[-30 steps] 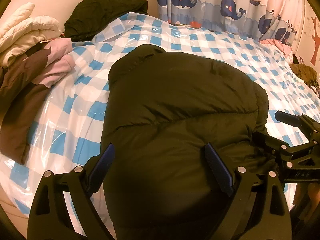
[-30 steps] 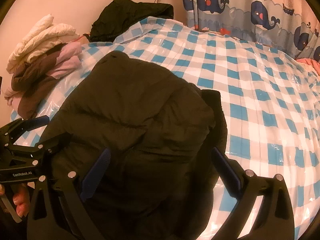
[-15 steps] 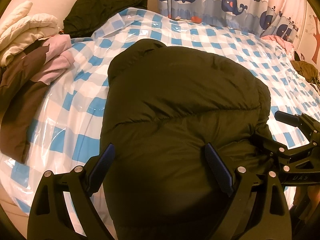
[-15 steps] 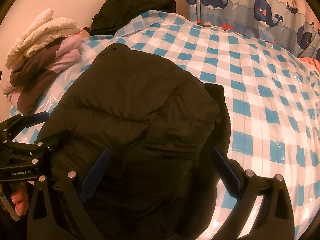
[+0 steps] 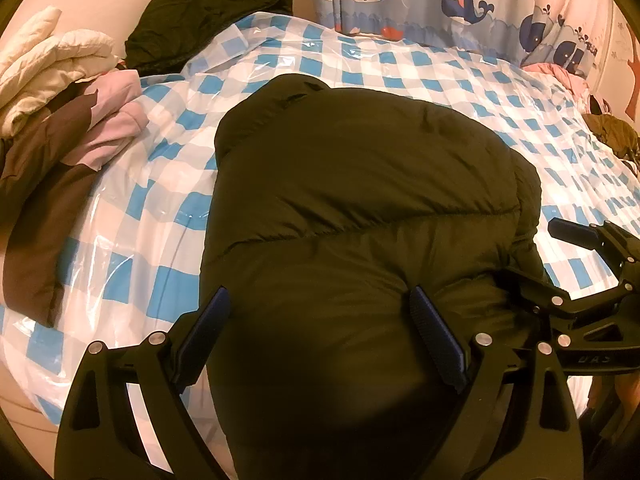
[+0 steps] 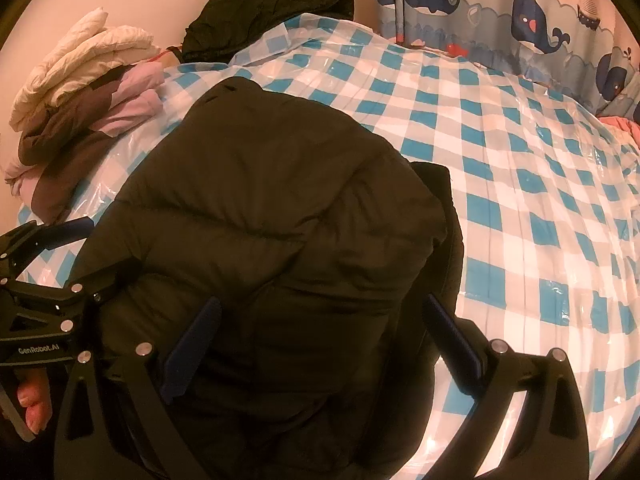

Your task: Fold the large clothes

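Dark olive puffer jacket (image 5: 360,208) folded, near front edge of blue-white checked plastic-covered bed (image 5: 420,68). Left gripper (image 5: 320,324) and right gripper (image 6: 320,332) spread wide, straddling jacket, nothing clamped.

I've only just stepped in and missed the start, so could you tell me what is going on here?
A person is folding a dark puffer jacket on a bed covered with a blue checked sheet under clear plastic. The left gripper and right gripper are both open, side by side at the near end of the jacket, which already lies as a compact bundle. Other clothes are piled at the left edge of the bed.
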